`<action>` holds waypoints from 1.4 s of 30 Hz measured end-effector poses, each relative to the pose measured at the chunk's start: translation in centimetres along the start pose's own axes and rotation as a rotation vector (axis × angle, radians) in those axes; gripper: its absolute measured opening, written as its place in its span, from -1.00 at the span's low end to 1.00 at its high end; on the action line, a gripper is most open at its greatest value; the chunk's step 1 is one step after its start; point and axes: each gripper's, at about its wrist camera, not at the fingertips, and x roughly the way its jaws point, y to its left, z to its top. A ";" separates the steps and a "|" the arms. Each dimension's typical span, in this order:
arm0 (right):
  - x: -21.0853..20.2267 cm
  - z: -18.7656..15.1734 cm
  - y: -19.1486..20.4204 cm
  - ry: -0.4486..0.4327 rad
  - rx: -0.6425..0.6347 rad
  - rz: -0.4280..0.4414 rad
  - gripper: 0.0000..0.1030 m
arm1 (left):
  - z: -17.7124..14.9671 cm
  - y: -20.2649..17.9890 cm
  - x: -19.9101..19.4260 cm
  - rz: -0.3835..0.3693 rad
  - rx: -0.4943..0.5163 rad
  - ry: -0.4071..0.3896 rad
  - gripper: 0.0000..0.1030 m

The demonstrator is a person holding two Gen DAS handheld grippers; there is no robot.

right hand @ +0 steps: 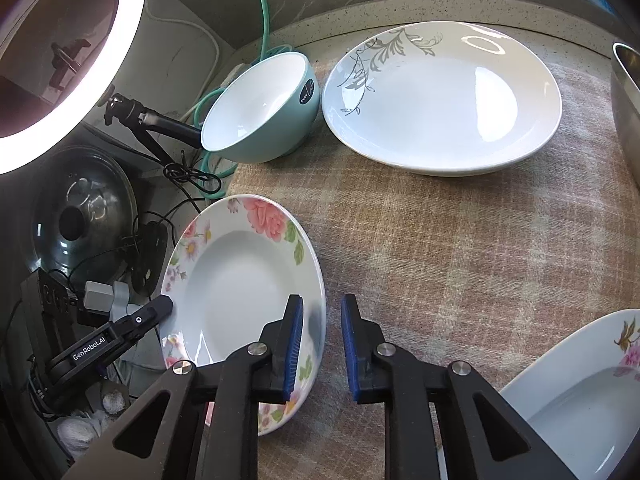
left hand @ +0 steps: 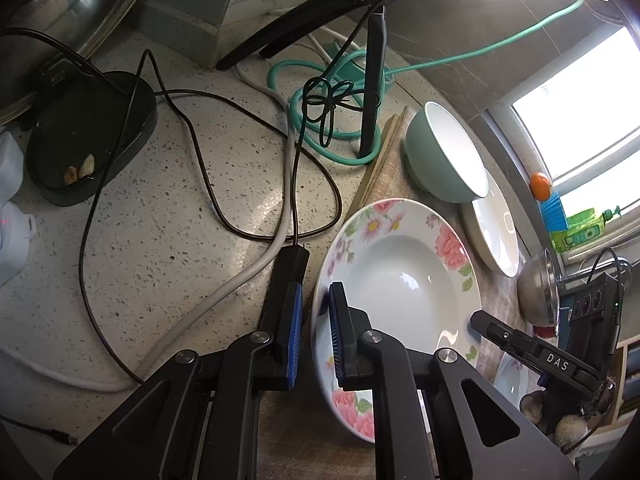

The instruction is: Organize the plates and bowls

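Note:
A deep floral plate (left hand: 400, 272) (right hand: 240, 280) lies at the left edge of a checked cloth (right hand: 440, 260). My left gripper (left hand: 315, 320) is shut on its left rim, one blue pad inside the plate and one outside. My right gripper (right hand: 321, 332) straddles the opposite rim and is shut on it. Each gripper also shows in the other's view, the left gripper (right hand: 162, 306) and the right gripper (left hand: 478, 318), both at the plate's edge. A teal bowl (right hand: 260, 108) (left hand: 440, 156) lies tipped on its side beyond the plate.
A white plate with a grey leaf print (right hand: 440, 96) sits at the back of the cloth. Another flowered plate (right hand: 580, 400) is at the near right and a steel bowl (right hand: 628, 112) at the right edge. Cables (left hand: 200, 184), a tripod and a ring light (right hand: 80, 80) crowd the counter to the left.

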 end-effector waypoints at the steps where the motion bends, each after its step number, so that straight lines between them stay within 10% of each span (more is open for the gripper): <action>1: 0.1 0.0 0.0 0.004 0.001 0.003 -0.74 | 0.0 0.0 0.1 -0.001 0.000 0.000 -0.77; 42: -2.0 -0.8 -1.2 -0.020 0.025 0.026 -0.83 | -1.1 -2.6 -0.9 -0.020 0.064 -0.023 -0.83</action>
